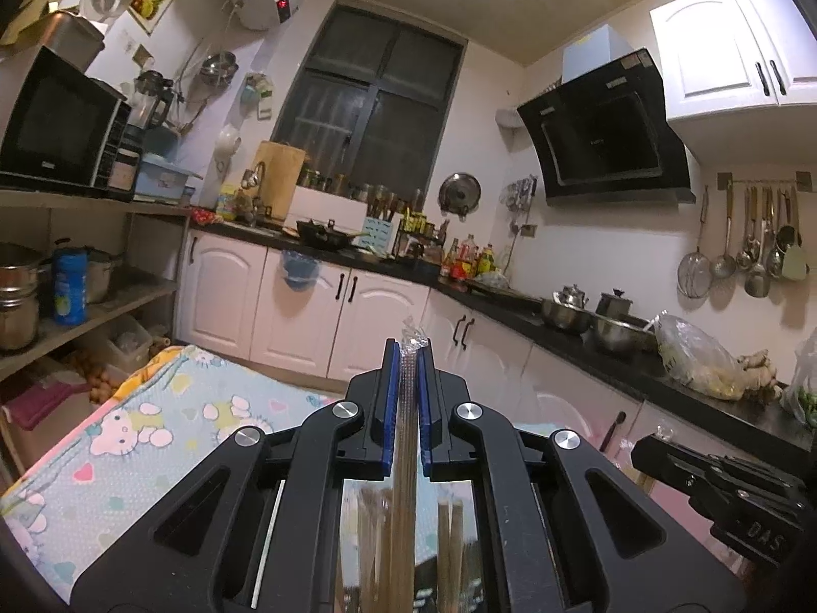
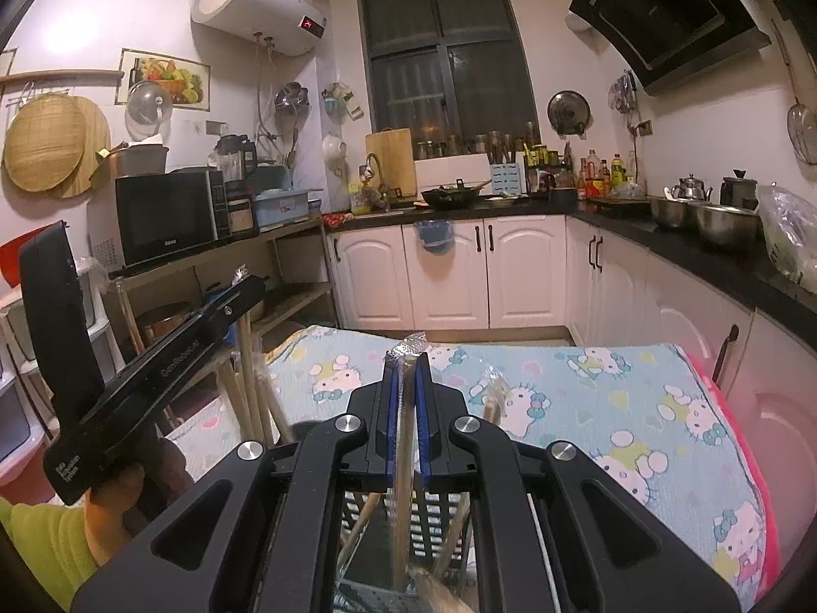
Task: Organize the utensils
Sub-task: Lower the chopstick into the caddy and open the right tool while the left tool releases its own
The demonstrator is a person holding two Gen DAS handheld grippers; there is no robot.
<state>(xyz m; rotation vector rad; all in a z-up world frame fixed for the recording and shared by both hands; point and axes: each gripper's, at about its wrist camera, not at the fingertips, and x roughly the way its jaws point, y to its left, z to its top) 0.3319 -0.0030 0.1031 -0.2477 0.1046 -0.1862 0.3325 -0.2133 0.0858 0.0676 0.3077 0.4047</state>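
Both my tongs pinching plastic-wrapped chopstick pairs, long axes pointing 12 o'clock.

My left gripper [image 1: 407,357] is clamped on a wrapped pair [image 1: 407,408], crinkly clear sleeve past the blue pads. My right gripper [image 2: 407,373] pinches another wrapped pair [image 2: 403,434] w/ a black slotted holder [image 2: 439,516] at 6. Cartoon-cat cloth [image 2: 561,388] covers the table; white cabinets [image 2: 449,270] at 12.

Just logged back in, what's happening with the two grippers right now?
Both are shut on plastic-wrapped chopsticks. The left gripper pinches one wrapped pair, and the right gripper pinches another, both raised above the Hello Kitty cloth. A slotted black utensil holder with more chopsticks sits just below the right gripper.
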